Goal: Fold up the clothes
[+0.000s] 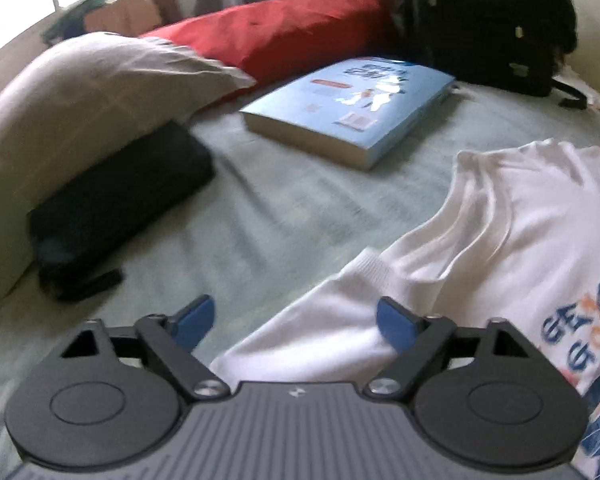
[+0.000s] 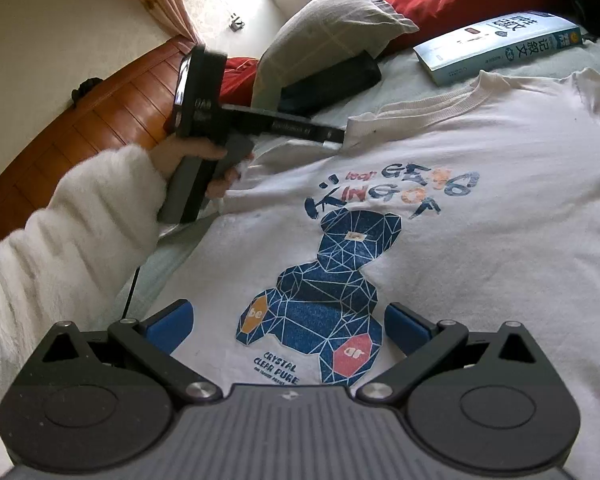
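Left wrist view: The left gripper (image 1: 294,326) is seen with its blue fingers (image 1: 194,322) spread apart. A white sleeve (image 1: 312,320) of the T-shirt (image 1: 520,232) lies between them; the right finger sits at the edge of the cloth, and no firm press on the fabric can be confirmed, so the fingers are read as released. The T-shirt is spread on the bed (image 1: 280,208), to the right of the frame, with part of a blue print visible at its edge. A blue book (image 1: 352,112) lies beyond it on the bed cover. A dark folded item (image 1: 120,208) rests against a beige pillow (image 1: 80,96); a red pillow (image 1: 284,28) and a black bag (image 1: 488,28) are located further back.

Right wrist view: The right gripper (image 2: 290,326) is held above the lower part of the T-shirt, over the blue bear print (image 2: 328,280). Its fingers (image 2: 168,326) are spread wide and released, with nothing clamped. The T-shirt (image 2: 480,184) lies face up and flat on the bed. The left gripper (image 2: 334,136) is seen at the shoulder area beside the collar (image 2: 428,110), held by a hand (image 2: 196,164) in a white fleece sleeve (image 2: 68,240). The book (image 2: 496,46) lies just beyond the collar.
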### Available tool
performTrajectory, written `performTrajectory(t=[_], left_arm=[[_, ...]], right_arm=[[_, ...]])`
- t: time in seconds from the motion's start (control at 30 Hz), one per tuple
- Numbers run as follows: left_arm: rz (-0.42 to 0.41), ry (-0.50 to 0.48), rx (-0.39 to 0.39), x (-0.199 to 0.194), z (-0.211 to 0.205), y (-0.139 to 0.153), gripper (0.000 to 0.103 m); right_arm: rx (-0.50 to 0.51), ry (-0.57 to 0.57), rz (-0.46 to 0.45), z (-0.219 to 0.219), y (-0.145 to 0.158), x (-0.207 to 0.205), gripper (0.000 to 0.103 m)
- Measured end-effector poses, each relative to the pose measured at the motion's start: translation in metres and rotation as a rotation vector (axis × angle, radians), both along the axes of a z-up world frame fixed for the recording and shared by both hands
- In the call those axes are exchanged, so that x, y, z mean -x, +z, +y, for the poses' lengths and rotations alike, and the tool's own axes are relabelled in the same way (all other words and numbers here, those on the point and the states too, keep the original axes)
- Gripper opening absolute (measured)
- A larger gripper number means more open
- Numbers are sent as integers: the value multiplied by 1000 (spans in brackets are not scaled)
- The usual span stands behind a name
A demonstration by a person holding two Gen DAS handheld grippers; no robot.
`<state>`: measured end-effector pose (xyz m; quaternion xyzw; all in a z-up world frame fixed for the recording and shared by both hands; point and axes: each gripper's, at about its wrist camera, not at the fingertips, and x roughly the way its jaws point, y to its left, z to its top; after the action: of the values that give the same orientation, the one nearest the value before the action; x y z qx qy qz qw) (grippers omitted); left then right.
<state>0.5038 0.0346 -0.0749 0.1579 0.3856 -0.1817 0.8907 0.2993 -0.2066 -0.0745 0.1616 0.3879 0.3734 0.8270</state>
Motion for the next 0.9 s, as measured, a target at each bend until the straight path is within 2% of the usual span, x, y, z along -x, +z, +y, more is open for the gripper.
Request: performTrajectory(t=[0.07,0.13,0.2,0.23,0.33,0.37,0.4,0.47,0.57,0.67,0.77,0.83,0.87,0.9], left_arm=[[19,-23,-22,-8,-4,-4,77],[50,-8,19,-10,-1,-8,72],[72,-7,79,-4,3,-9,50],[68,-27,80,3,2,-9,48],[62,-45,73,12,-2,-6,31],[53,-36,61,12,-4,-4,16],[33,-19,36,12,-6,-2,8],[-21,20,12,12,-8,3,7],[-60,67,25,7,-7,8,7],[-62,138,36,-8,-4,3,8],[-39,269,37,-25,6,-7,10],[-19,331,80,-29,16,-6,15],[-15,345,108,-27,20,-2,21],[-17,341,131,-22,21,4,35]], right_arm=[[-2,0,0,0,0,0,103],[-5,0,0,-1,-1,0,103],[-10,0,1,-1,-1,0,103],[-11,0,1,-2,-1,0,103],[-9,0,-2,-1,0,0,103],[-7,0,-4,-1,0,0,103],[-7,-1,-4,-1,0,1,103],[-9,-1,-5,-1,0,1,103],[-19,-4,-3,-3,0,0,103],[-23,-4,-1,-3,-1,0,103],[-24,-4,-1,-3,-1,0,103],[-28,-5,0,-4,0,0,103],[-32,-5,1,-5,0,0,103],[-37,-6,3,-6,0,0,103]])
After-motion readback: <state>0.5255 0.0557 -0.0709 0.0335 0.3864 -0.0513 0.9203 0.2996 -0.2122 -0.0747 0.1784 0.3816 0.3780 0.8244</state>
